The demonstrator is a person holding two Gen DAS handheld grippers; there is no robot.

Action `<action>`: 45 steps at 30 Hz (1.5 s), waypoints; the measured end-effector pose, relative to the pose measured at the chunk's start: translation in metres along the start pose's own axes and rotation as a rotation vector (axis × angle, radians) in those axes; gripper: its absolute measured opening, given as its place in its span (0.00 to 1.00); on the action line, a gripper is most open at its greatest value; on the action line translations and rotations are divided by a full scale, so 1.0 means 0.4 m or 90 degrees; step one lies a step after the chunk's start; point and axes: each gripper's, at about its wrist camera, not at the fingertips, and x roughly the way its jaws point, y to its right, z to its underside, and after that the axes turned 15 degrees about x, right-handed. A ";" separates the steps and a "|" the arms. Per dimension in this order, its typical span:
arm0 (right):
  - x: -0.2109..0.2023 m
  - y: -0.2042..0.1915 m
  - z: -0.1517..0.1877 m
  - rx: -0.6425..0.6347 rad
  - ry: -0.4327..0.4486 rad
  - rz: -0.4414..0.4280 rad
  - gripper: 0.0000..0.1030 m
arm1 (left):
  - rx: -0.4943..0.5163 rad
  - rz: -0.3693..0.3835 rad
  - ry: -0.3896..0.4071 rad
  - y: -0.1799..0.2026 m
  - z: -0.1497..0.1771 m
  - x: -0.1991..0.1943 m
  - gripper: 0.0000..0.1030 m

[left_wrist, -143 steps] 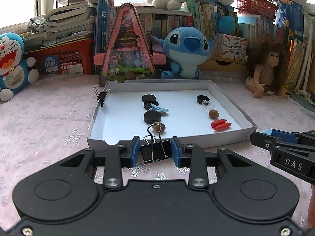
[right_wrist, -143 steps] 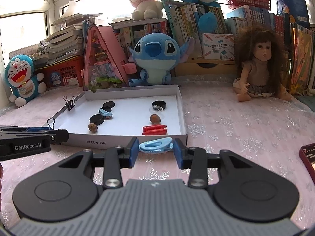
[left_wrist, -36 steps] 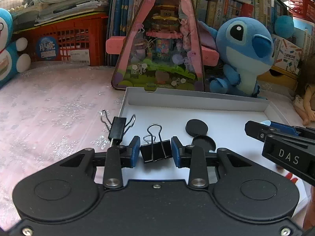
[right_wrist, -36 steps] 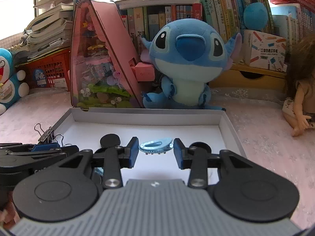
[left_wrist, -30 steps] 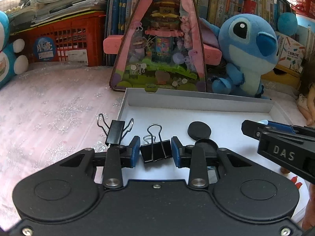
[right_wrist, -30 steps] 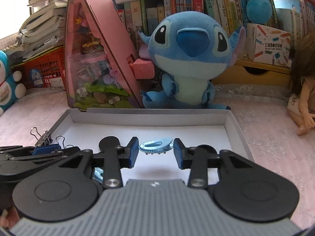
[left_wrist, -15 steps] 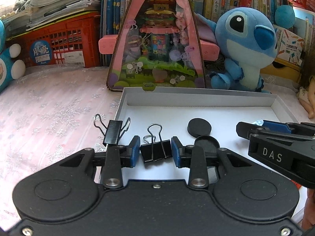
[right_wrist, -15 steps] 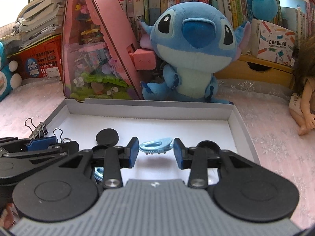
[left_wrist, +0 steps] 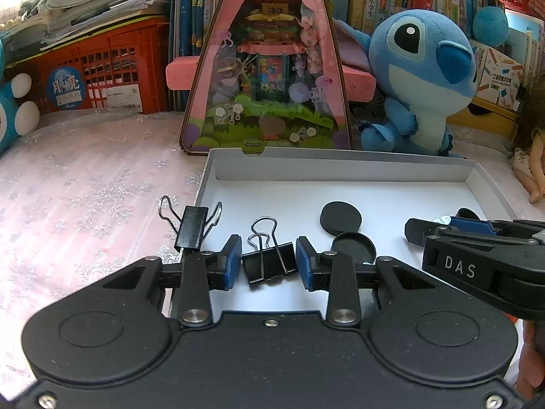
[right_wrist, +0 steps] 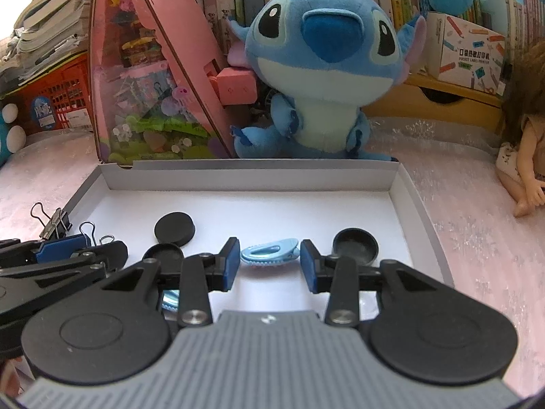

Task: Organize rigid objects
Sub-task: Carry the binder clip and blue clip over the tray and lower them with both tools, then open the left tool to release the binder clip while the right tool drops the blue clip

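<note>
The table [left_wrist: 85, 184], covered with a pink snowflake-patterned cloth, carries a shallow white tray [left_wrist: 340, 167] with grey outer walls; behind the tray's far wall stand a pink triangular display house [left_wrist: 269, 68] and a blue plush toy [right_wrist: 327, 68], with a red crate [left_wrist: 112, 68] and a row of books farther back, and a doll [right_wrist: 524, 156] at the right edge. The left tongs [left_wrist: 269, 262] sit low over the tray's near left portion with a black binder clip [left_wrist: 269, 266] between their blue pads; the clip's wire handles point up and away, but the pads appear slightly apart from its sides, so a firm pinch cannot be confirmed. The right tongs [right_wrist: 269, 259] are over the tray's middle, with a light blue hair clip [right_wrist: 270, 255] lying crosswise between the pads; small gaps show at both ends, so the grip cannot be told. A second binder clip [left_wrist: 192, 226] is clamped on the tray's left wall. On the tray floor rest three black caps: one solid side up [right_wrist: 174, 228], one hollow side up [right_wrist: 162, 251] just beside it, and one hollow side up [right_wrist: 355, 242] toward the right wall.
</note>
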 end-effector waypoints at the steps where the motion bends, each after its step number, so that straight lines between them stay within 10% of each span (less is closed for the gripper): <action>1: 0.001 -0.001 0.000 -0.001 -0.003 0.000 0.43 | 0.001 0.000 0.000 0.000 0.000 0.000 0.32; 45: -0.009 0.012 -0.017 0.005 -0.018 0.015 0.78 | 0.019 0.023 -0.013 -0.002 -0.008 -0.029 0.65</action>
